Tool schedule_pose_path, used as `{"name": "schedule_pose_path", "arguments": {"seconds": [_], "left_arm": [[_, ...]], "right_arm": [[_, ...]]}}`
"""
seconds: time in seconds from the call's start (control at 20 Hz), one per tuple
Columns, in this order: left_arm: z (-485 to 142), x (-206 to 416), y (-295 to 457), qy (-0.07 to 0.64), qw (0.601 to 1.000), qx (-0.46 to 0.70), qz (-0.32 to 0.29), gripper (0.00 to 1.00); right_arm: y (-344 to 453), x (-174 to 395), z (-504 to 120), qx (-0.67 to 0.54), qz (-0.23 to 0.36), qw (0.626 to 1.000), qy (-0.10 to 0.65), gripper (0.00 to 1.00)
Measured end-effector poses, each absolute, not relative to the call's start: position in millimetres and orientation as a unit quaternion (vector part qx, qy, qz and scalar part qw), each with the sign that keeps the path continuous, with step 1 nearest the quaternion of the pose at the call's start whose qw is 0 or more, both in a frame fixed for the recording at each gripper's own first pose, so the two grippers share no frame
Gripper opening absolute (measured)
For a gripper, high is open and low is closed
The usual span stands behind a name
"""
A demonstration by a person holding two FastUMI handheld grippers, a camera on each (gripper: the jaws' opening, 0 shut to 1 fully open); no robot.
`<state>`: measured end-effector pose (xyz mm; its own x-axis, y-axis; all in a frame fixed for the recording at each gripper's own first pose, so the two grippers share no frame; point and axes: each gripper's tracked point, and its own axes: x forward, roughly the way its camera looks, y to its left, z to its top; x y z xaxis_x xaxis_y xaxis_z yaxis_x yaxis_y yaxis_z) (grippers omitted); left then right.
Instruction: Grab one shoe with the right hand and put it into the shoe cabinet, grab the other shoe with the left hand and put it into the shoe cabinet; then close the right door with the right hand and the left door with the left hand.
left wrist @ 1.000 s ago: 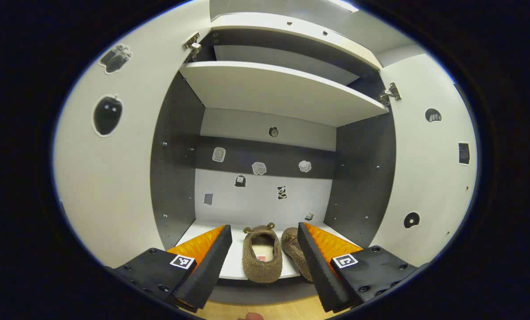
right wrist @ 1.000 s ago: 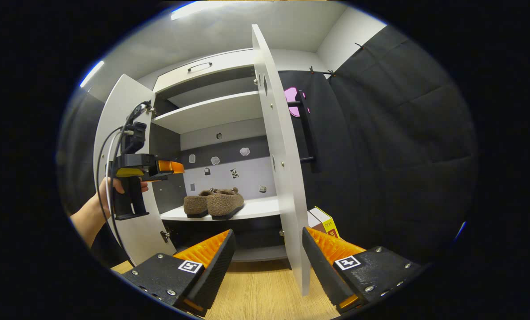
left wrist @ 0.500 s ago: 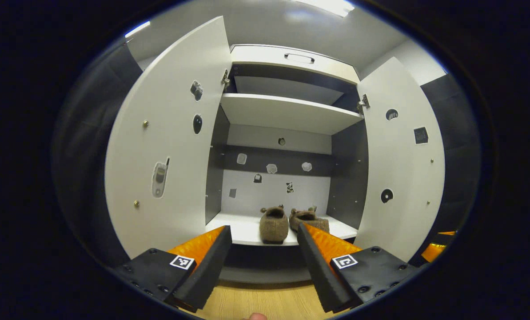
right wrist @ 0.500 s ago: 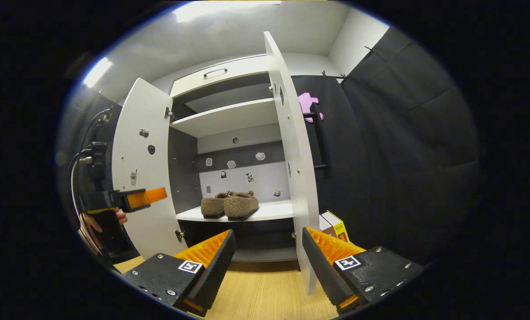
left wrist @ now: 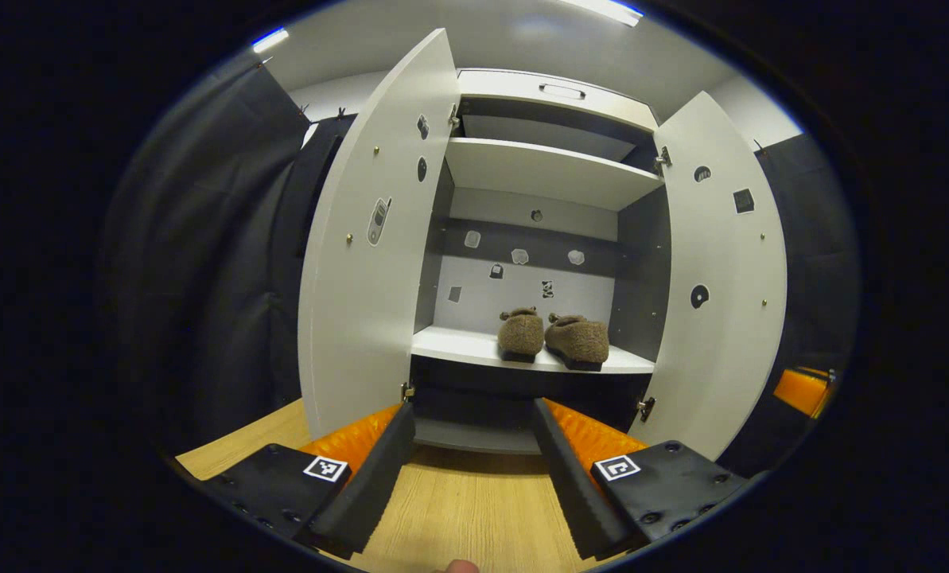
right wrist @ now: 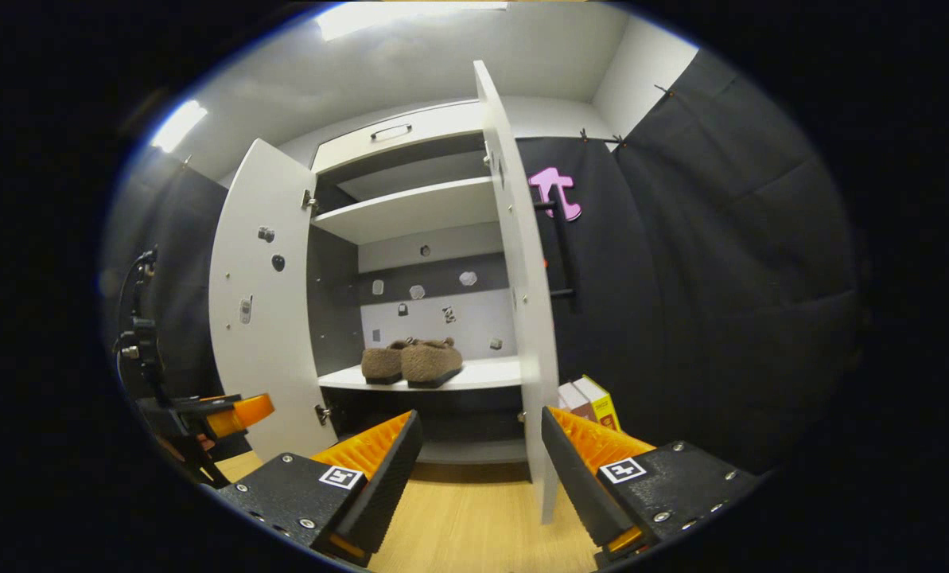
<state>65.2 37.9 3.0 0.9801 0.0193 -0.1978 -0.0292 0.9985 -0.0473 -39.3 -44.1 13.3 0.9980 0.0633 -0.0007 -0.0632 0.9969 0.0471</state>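
Both brown shoes [left wrist: 554,337] sat side by side on the shoe cabinet [left wrist: 534,358] lower shelf, both doors open. Left gripper [left wrist: 474,469] and right gripper [right wrist: 480,477] fingers were spread wide, holding nothing.

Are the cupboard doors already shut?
No: in the left gripper view the left door and the right door both stand wide open, with the two brown slippers visible on the shelf.
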Motion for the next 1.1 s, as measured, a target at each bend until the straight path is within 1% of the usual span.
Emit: {"name": "schedule_pose_path", "arguments": {"seconds": [0.1,0.2,0.25,0.3,0.45,0.65,0.7,0.75,0.9,0.95,1.0,1.05,1.1], "left_arm": [[2.1,55.2,38.3,0.101,0.994,-0.022,0.018,0.97],[-1.0,45.6,29.7,0.109,0.993,-0.04,0.006,0.95],[-1.1,41.9,28.7,0.109,0.993,-0.041,0.004,0.94],[0.5,39.1,29.2,0.108,0.993,-0.039,0.004,0.97],[0.9,32.8,29.9,0.106,0.994,-0.024,0.001,0.97],[3.3,27.4,35.1,0.108,0.994,-0.014,-0.004,0.97],[3.2,26.6,37.5,0.11,0.994,-0.013,-0.003,0.99],[3.9,27.3,39.6,0.11,0.994,-0.011,-0.001,0.97],[10.4,28.8,42.8,0.104,0.994,-0.015,0.0,0.97],[12.6,29.1,43.8,0.103,0.995,-0.017,0.001,0.97],[13.5,29.6,44.2,0.103,0.994,-0.019,-0.001,0.97],[15.4,29.9,45.2,0.103,0.994,-0.019,-0.002,0.97],[18.5,31.1,46.2,0.101,0.995,-0.018,-0.004,0.97]], "right_arm": [[-71.0,-28.6,40.8,0.008,0.009,1.0,-0.025,0.92],[-98.9,-17.8,73.2,0.0,-0.007,0.999,-0.049,0.92],[-117.1,-9.6,85.7,-0.007,-0.023,0.998,-0.055,0.92],[-136.0,-1.2,97.3,-0.017,-0.04,0.997,-0.06,0.92],[-178.5,26.1,123.5,-0.041,-0.077,0.994,-0.064,0.92],[-190.9,54.1,138.5,-0.026,-0.077,0.994,-0.07,0.92],[-191.5,59.5,139.0,-0.029,-0.074,0.994,-0.069,0.92],[-189.9,61.8,138.4,-0.032,-0.072,0.995,-0.069,0.92],[-178.8,67.1,135.7,-0.047,-0.067,0.994,-0.069,0.92],[-177.5,66.5,136.9,-0.057,-0.071,0.993,-0.072,0.99],[-176.7,67.3,137.3,-0.064,-0.074,0.992,-0.074,0.91],[-175.9,66.9,137.4,-0.066,-0.078,0.992,-0.073,0.91],[-176.0,66.2,136.6,-0.068,-0.083,0.992,-0.07,0.98]]}}
